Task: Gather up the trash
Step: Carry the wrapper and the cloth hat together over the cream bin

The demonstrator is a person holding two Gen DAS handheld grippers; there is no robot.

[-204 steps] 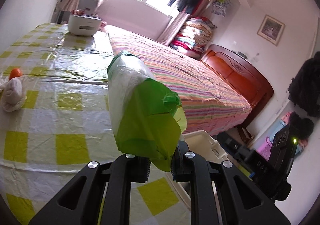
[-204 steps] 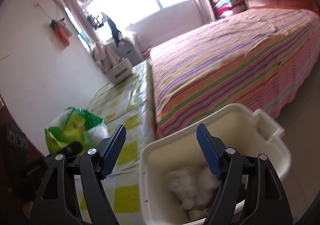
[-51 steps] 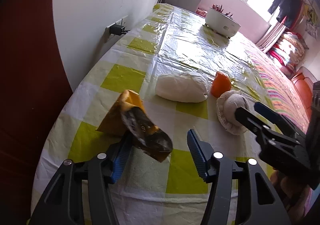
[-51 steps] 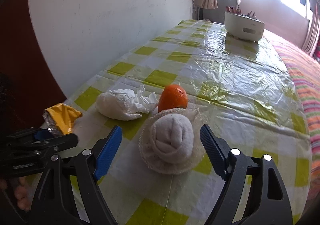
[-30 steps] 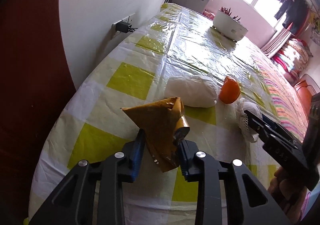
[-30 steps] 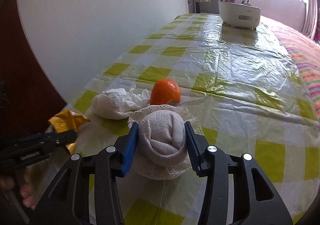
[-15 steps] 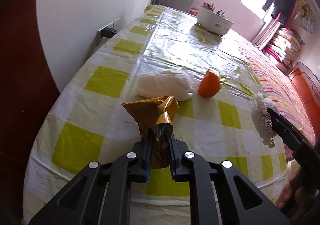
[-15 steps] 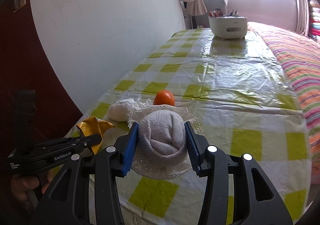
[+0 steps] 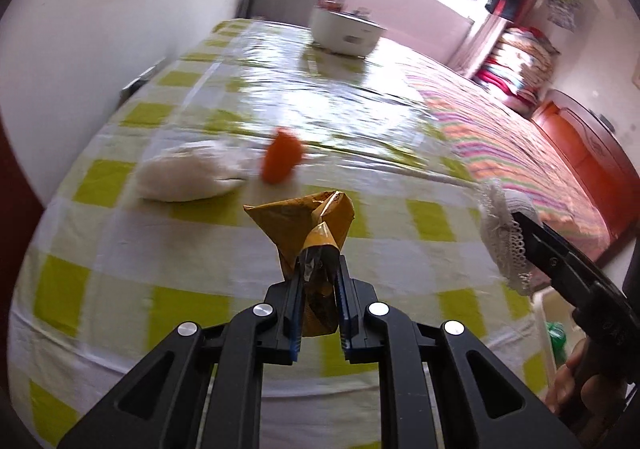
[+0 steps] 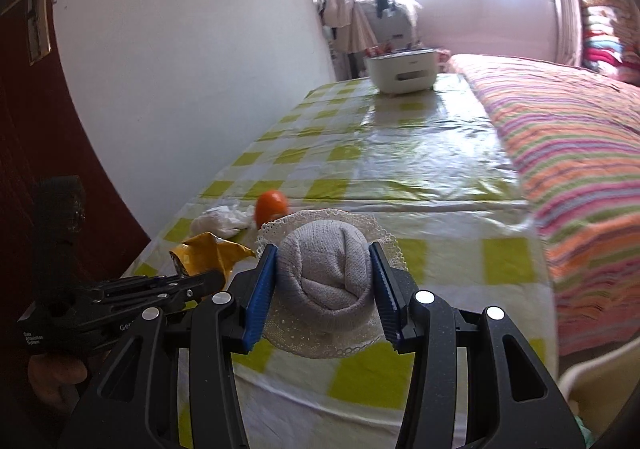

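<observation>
Left gripper (image 9: 319, 281) clamped tight on the crumpled yellow wrapper (image 9: 308, 219); wrapper sticks up out of the jaws, lifted clear of the checked tablecloth (image 9: 120, 249); right gripper (image 10: 325, 289) closed partway on a rolled grey sock with lace trim (image 10: 326, 273), blue pads pressing both sides, sock off the table; in the left wrist view the sock and right gripper show at the right edge, above the corner of a white bin (image 9: 546, 303) with something green inside; left on the table: a white wad of tissue (image 9: 188, 175) and an orange fruit (image 9: 280, 159) just beside it, both beyond the wrapper toward the wall side; white appliance (image 10: 402, 71) at the far end of the table; striped bedspread (image 10: 568, 153) along the table's right edge; left wrist view is motion-blurred, so fine detail on the table is soft; a person's hand (image 10: 56, 371) grips the left gripper's handle at lower left of the right wrist view.
</observation>
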